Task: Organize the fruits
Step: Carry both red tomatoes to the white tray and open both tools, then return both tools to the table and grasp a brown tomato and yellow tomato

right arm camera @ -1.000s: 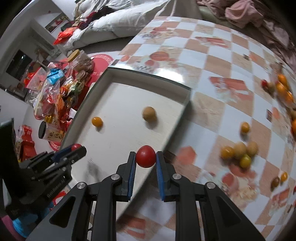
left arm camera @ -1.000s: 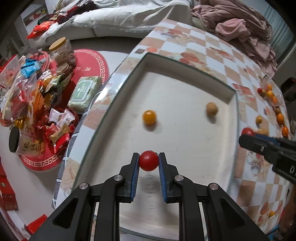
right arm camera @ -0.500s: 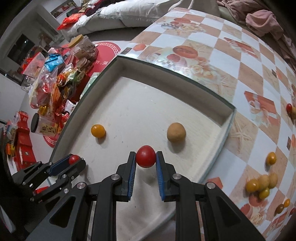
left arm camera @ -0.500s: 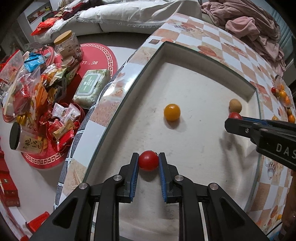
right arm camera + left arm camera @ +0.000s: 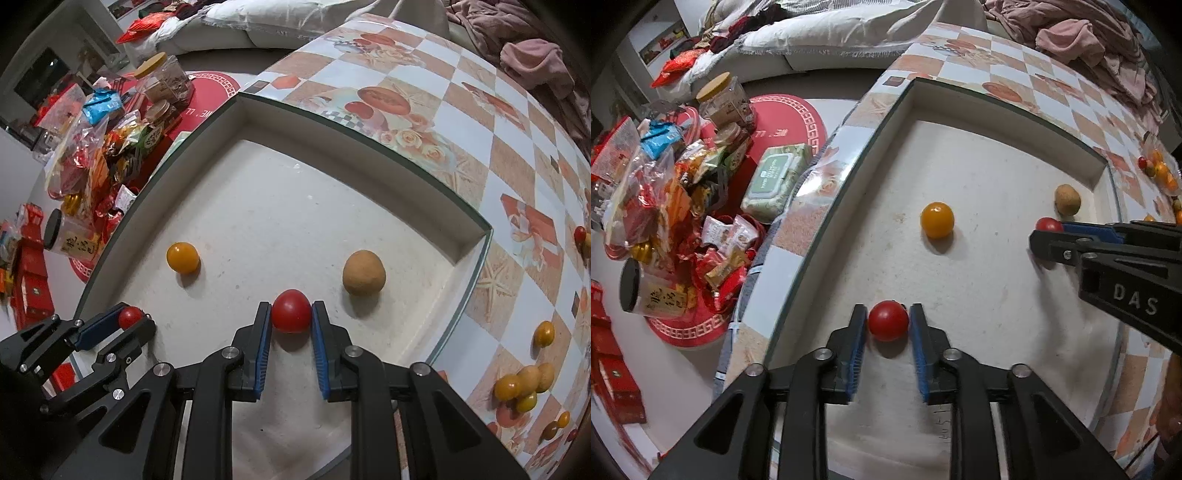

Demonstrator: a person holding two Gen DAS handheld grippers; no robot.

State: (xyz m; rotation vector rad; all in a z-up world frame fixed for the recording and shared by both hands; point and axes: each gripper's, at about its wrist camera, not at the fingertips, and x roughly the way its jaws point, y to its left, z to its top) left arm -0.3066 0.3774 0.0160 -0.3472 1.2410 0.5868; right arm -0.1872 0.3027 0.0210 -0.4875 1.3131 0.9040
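- The left gripper [image 5: 888, 325] has its jaws opening: a red tomato [image 5: 888, 320] sits between the blue pads at the lower centre of the left wrist view, with a sliver of gap on either side, so to my eye it is being let go onto the tray floor.
- The right gripper [image 5: 291, 317] is clamped on a second red tomato [image 5: 291, 311], pads pressed against both flanks at the lower centre of its own view; I judge it is held low over the tray, ready for setting down.
- Both fruits are kept at the fingertips, probably so they land gently beside the others.
- Outward, the white tray [image 5: 997, 107] already holds an orange tomato [image 5: 937, 219] mid-frame and a brown fruit [image 5: 364, 272] right of centre.
- Only the right wrist view shows the loose pile of fruits [image 5: 524, 384] waiting on the checked tablecloth [image 5: 480, 110] at lower right.
- Only the left wrist view shows the green wipes pack [image 5: 777, 181] on the floor at left.
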